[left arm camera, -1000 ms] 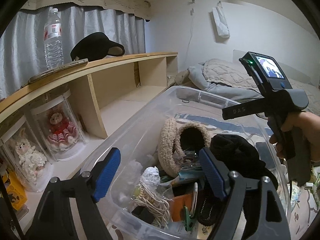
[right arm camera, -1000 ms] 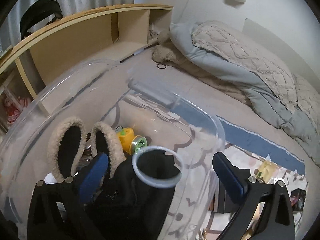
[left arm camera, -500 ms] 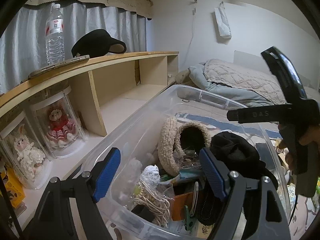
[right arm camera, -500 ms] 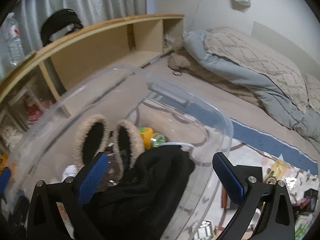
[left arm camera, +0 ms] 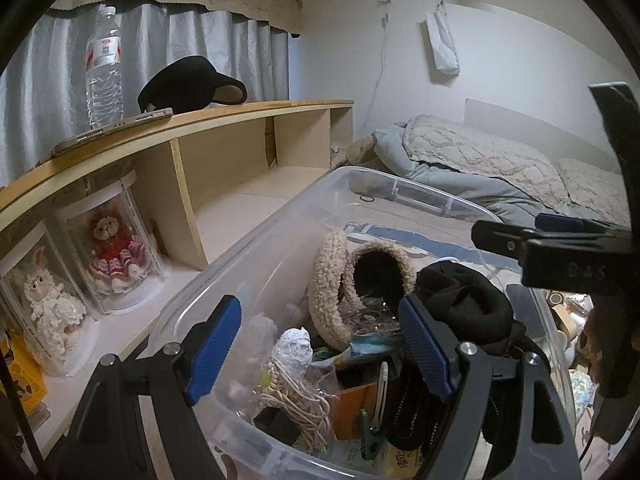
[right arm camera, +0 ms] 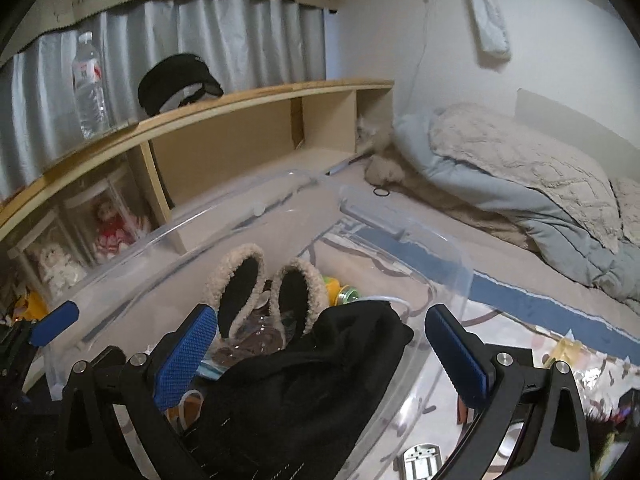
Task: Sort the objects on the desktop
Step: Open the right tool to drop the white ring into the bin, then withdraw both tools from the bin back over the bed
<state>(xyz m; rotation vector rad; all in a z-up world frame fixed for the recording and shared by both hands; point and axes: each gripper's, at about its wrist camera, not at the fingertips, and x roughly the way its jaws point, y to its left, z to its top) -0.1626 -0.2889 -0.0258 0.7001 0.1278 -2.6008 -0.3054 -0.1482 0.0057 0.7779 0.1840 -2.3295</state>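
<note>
Two grippers, the left gripper [left arm camera: 320,344] and the right gripper [right arm camera: 320,348], are being held spread and empty over a clear bin [left arm camera: 276,240], where fleecy slippers [left arm camera: 360,276] and black cloth [right arm camera: 312,364] are lying just beyond their fingertips.

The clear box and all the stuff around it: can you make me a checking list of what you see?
Surface: bed mattress, patterned cloth under the clear box.
Job's things: fleecy earmuffs, black garment, coiled cord, orange card, all inside the box.
Clutter: small packets beside the box.
Tools: left tool open, empty, over the box; right tool open, empty, over the garment.
Cables: thin white wire on the wall.
Surroundings: wooden shelf with water bottle, black cap, two boxed dolls; quilt.
</note>
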